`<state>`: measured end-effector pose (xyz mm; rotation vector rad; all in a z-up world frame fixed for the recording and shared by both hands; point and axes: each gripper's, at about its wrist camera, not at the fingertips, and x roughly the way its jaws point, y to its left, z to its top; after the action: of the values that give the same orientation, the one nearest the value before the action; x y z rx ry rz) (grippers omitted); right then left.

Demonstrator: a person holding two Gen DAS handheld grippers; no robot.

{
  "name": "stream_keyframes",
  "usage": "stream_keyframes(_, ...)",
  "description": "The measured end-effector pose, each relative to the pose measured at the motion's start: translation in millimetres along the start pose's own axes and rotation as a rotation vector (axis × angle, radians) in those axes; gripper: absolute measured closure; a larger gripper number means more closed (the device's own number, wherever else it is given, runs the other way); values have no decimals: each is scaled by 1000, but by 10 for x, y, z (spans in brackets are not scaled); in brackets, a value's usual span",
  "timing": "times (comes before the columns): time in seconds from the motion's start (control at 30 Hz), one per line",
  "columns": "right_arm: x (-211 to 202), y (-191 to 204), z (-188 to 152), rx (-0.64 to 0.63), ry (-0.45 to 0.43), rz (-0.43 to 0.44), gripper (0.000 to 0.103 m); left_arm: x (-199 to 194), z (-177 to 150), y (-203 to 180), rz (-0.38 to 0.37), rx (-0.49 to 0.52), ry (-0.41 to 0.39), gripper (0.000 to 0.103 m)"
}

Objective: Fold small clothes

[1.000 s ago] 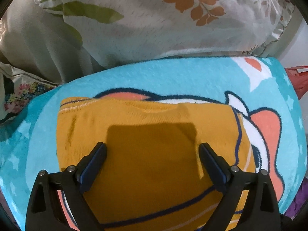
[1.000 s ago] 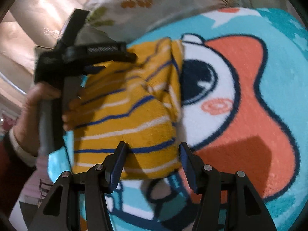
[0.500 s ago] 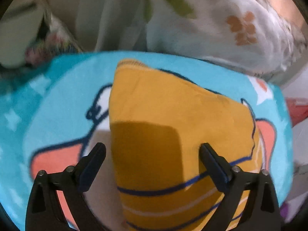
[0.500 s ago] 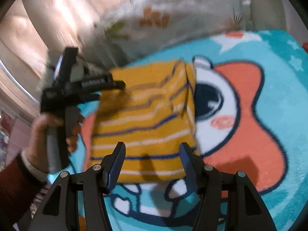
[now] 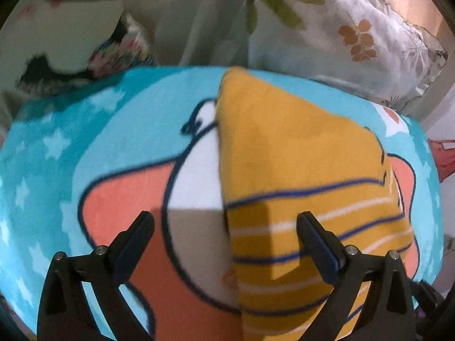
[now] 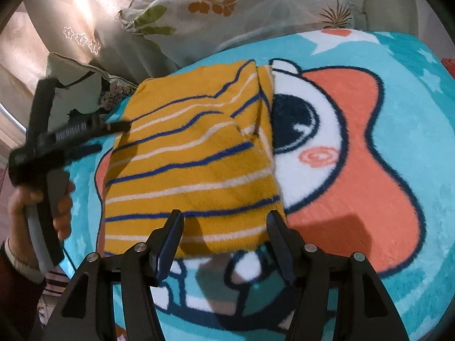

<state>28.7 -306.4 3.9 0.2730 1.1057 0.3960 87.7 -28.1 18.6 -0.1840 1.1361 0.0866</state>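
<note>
A folded mustard-yellow garment point(image 5: 298, 170) point(image 6: 193, 153) with navy and white stripes lies flat on the teal cartoon blanket point(image 5: 57, 156) point(image 6: 398, 85). My left gripper point(image 5: 226, 224) hovers open over the garment's left edge, one finger above the blanket and one above the cloth, holding nothing. In the right wrist view this left gripper point(image 6: 108, 137) sits at the garment's left side, held by a hand point(image 6: 59, 213). My right gripper point(image 6: 224, 216) hangs over the garment's near edge. Its jaws are opening, and the cloth lies below and between them without being pinched.
A white pillow with leaf prints point(image 5: 355, 28) point(image 6: 241, 5) lies just behind the blanket. Beige curtain-like fabric point(image 6: 71, 28) and a floral cushion point(image 5: 119, 54) sit at the back left. A red item point(image 5: 443, 156) shows past the blanket's right edge.
My left gripper has slid left off the middle of the garment to its left edge and rolled a little. The right gripper stayed near the front edge, its jaws slightly wider.
</note>
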Motion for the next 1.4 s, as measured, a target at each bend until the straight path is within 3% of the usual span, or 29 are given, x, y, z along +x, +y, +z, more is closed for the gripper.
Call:
stream_keyframes(0.13, -80, -74, -56, 0, 0, -43, 38, -153, -224, 237, 3, -55, -20, 2)
stream_keyframes(0.23, -172, -88, -39, 0, -21, -55, 38, -325, -357, 430, 51, -100, -47, 4)
stream_keyframes(0.4, -348, 154, 79, -73, -101, -27, 38, -484, -364, 320, 15, -73, -90, 4)
stream_keyframes(0.53, -152, 365, 196, -116, -72, 8, 38, -321, -393, 100, 32, -38, -46, 4)
stream_keyframes(0.67, 95, 317, 136, -115, -19, -59, 38, -278, -599, 105, 15, -76, 5, 4)
stream_keyframes(0.87, -25, 18, -138, -76, 17, -58, 35, -467, -961, 60, 98, -69, -6, 4)
stream_keyframes(1.0, -90, -167, -257, -14, 40, -83, 35, -551, -1176, 14, 96, -131, -12, 4)
stream_keyframes(1.4, -214, -277, -497, -22, 67, -122, 34, -460, -1661, -244, 118, -88, 71, 4)
